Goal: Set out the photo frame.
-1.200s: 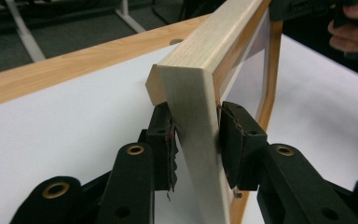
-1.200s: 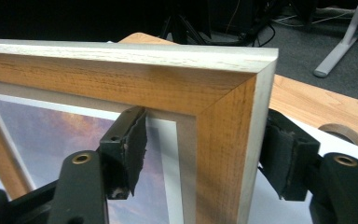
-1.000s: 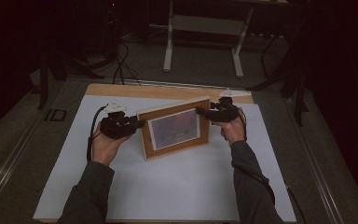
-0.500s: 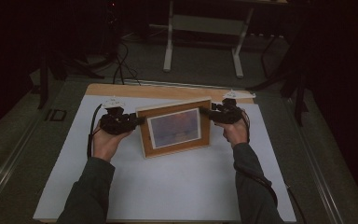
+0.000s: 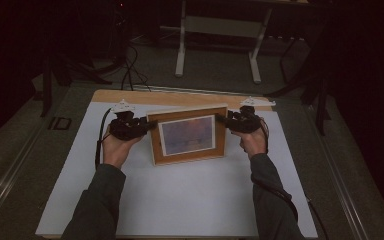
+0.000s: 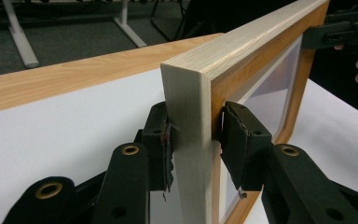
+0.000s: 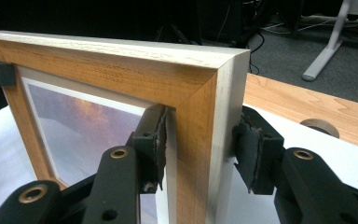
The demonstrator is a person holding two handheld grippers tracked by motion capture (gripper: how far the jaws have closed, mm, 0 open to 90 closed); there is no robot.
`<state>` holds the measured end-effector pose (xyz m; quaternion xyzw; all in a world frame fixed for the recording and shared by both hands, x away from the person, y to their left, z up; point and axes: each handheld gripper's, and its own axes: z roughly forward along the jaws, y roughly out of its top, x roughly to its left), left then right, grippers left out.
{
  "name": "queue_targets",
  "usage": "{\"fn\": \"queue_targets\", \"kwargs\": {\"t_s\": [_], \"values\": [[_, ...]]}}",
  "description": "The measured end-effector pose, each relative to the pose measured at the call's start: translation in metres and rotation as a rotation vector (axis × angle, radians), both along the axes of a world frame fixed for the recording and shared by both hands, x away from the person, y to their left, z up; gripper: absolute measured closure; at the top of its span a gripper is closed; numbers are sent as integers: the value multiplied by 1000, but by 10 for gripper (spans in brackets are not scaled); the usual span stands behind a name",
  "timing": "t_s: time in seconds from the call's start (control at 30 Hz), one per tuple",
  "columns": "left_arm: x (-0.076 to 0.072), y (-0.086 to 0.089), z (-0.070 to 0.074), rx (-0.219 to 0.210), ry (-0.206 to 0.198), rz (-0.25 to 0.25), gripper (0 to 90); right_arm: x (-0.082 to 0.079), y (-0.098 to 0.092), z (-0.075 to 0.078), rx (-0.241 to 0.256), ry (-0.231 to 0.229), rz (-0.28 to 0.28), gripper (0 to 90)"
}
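High view: wooden picture frame point(image 5: 189, 134) stands near upright, tilted back a little, on the white sheet point(image 5: 180, 200) at mid-table, long side horizontal, photo facing the person. Left gripper point(image 5: 147, 125) grips the frame's left edge, right gripper point(image 5: 221, 120) the right edge, both near the top corners; forearms come in from the bottom edge, roughly symmetric, hands under the grippers, palms inward. Step in hand, as judged: two-handed hold of the frame, either standing it up or carrying it. Next move calls for equal motion on both sides, no twist, w/ clamp pressure kept up so the frame does not slip or tip. Left gripper view: left gripper point(image 6: 193, 140) has its jaws shut on the frame's pale side rail point(image 6: 186, 126), one pad on the back face, one on the front face by the glass; bare wood tabletop edge point(image 6: 65, 79) runs behind; the other gripper shows at far top right. Right gripper view: right gripper point(image 7: 200, 140) has its jaws clamped across the frame's right rail point(image 7: 200, 121), front pad on the glass side, rear pad on the back; grip is close to the top corner. A round cutout point(image 7: 319, 127) sits in the tabletop behind.
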<state>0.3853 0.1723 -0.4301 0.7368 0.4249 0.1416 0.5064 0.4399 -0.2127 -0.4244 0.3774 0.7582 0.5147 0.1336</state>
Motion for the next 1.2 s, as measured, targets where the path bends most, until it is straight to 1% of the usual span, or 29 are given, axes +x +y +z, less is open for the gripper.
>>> {"fn": "queue_targets", "kwargs": {"t_s": [0.1,0.2,0.4,0.57,0.8,1.0,1.2], "values": [[3,-1,1,2,-2,10,641,0,-1,-1,1,2,-4,571],[6,-2,1,14,-7,17,637,-1,-1,-1,3,5,-8,578],[9,-4,-2,14,-13,33,631,-6,-3,-2,2,3,-14,600],[11,-4,-3,11,-14,25,631,-11,-4,-2,4,6,-23,609],[12,-5,-4,7,-25,19,630,-17,-7,-7,21,16,-30,619],[12,-5,-4,0,-21,15,628,-22,-8,-9,24,14,-41,620],[12,-5,-4,-12,-13,10,626,-27,-10,-9,30,14,-40,625]]}}
